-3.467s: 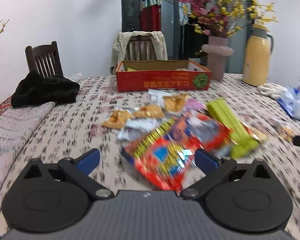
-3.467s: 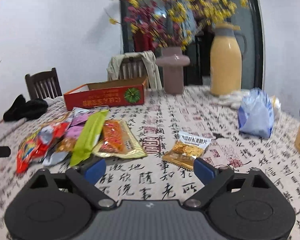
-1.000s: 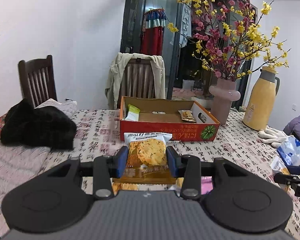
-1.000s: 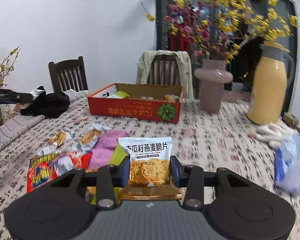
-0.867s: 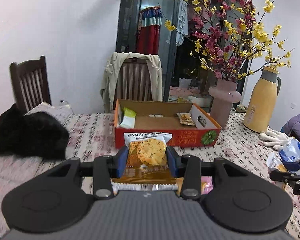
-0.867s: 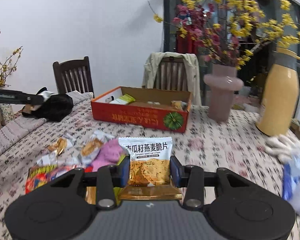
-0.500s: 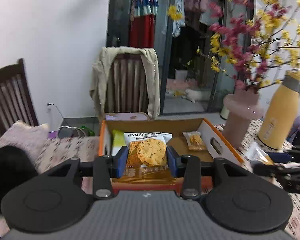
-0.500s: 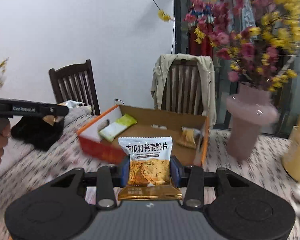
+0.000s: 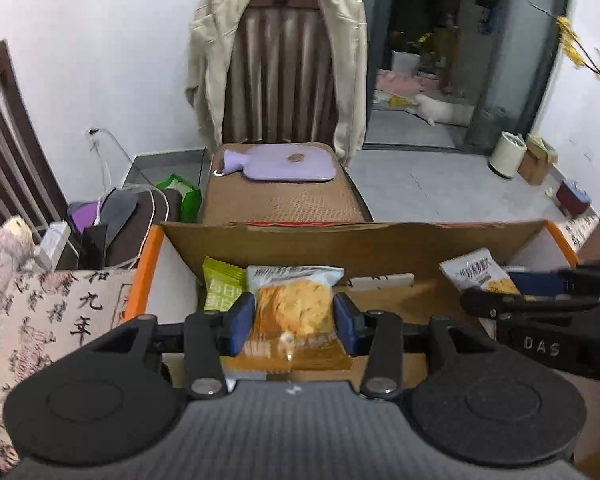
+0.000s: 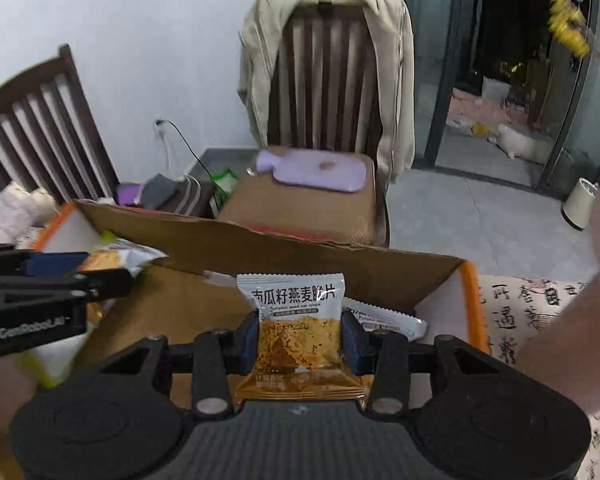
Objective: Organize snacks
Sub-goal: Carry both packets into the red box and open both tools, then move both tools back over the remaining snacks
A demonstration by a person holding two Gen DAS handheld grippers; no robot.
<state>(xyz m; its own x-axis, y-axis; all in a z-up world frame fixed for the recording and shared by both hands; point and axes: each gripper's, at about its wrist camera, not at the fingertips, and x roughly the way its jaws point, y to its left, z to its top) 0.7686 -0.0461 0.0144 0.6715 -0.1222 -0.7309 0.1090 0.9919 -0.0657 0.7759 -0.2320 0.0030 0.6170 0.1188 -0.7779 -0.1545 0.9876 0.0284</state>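
An orange-edged cardboard box (image 9: 360, 244) (image 10: 300, 256) lies just below both grippers. My left gripper (image 9: 294, 316) is over its left part with an orange crisp packet (image 9: 296, 304) between the pads, which still touch it as the jaws start opening. My right gripper (image 10: 300, 336) is shut on a matching oat crisp packet (image 10: 298, 308) over the right part. Each gripper appears side-on in the other's view, the right gripper (image 9: 532, 292) and the left gripper (image 10: 60, 276). In the box lie a green packet (image 9: 222, 288) and a white packet (image 10: 384, 320).
Behind the box stands a wooden chair (image 9: 288, 72) draped with a beige jacket, a purple hot-water bottle (image 9: 284, 164) on its seat. A calligraphy tablecloth (image 9: 60, 312) covers the table. A second chair (image 10: 48, 132) is at left. A person's forearm (image 10: 572, 320) crosses the right side.
Both grippers have carried their packets forward and slightly down, from above the table to over the open box. The box now fills the lower middle of both views.
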